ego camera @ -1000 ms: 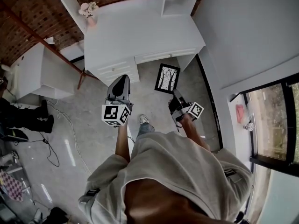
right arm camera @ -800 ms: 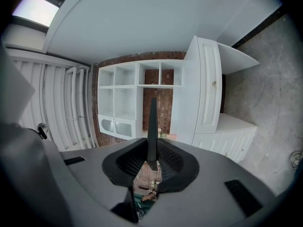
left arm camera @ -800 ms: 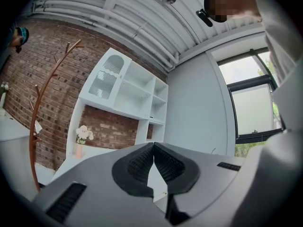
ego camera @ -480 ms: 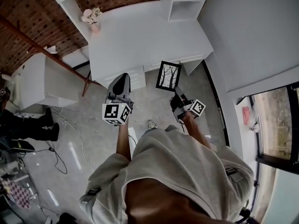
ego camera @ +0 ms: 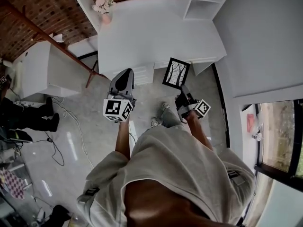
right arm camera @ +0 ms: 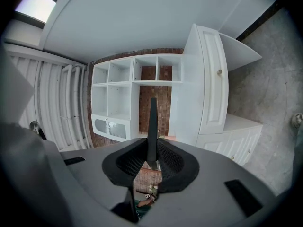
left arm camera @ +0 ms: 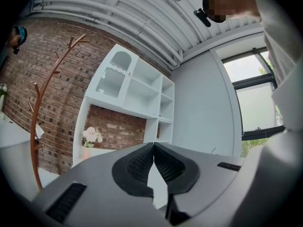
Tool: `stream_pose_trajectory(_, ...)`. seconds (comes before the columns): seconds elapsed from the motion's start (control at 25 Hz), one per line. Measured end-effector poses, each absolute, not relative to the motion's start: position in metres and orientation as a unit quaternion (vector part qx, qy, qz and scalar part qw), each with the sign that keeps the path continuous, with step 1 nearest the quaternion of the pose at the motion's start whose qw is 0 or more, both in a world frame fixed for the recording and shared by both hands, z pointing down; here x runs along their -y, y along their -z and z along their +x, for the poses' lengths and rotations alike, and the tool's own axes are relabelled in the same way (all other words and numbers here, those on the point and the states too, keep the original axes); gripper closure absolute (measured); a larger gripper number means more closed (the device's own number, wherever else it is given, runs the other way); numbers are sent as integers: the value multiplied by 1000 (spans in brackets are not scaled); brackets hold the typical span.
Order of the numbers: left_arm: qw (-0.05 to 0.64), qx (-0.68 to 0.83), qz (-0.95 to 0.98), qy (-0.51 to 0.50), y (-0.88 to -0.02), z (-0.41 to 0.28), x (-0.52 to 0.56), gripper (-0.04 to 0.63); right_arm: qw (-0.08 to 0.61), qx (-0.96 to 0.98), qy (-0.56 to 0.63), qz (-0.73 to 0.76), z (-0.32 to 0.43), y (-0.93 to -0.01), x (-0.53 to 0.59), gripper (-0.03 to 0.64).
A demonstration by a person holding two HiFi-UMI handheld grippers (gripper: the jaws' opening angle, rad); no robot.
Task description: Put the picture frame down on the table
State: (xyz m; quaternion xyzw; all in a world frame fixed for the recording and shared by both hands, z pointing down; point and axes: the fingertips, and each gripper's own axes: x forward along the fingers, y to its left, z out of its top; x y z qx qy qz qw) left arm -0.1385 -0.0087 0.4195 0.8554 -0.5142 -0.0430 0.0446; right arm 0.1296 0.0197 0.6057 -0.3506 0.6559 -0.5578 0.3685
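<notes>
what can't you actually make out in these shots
- The picture frame: the right gripper view shows only its thin edge, clamped in the right claw; its print is unseen there.
- The flowers on the table: too small in the head view to name.
- The floor straight below: hidden by the person's torso in the head view.

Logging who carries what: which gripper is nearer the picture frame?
Right. The right gripper clamps the picture frame; the left gripper is apart, to its left.
</notes>
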Motion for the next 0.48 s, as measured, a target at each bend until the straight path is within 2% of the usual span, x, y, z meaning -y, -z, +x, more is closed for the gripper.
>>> stream_pose_trajectory(0.48, 41, 524, 850, 42, -422, -150, 47, 578, 369, -663, 560, -332, 110, -606, 30, 531)
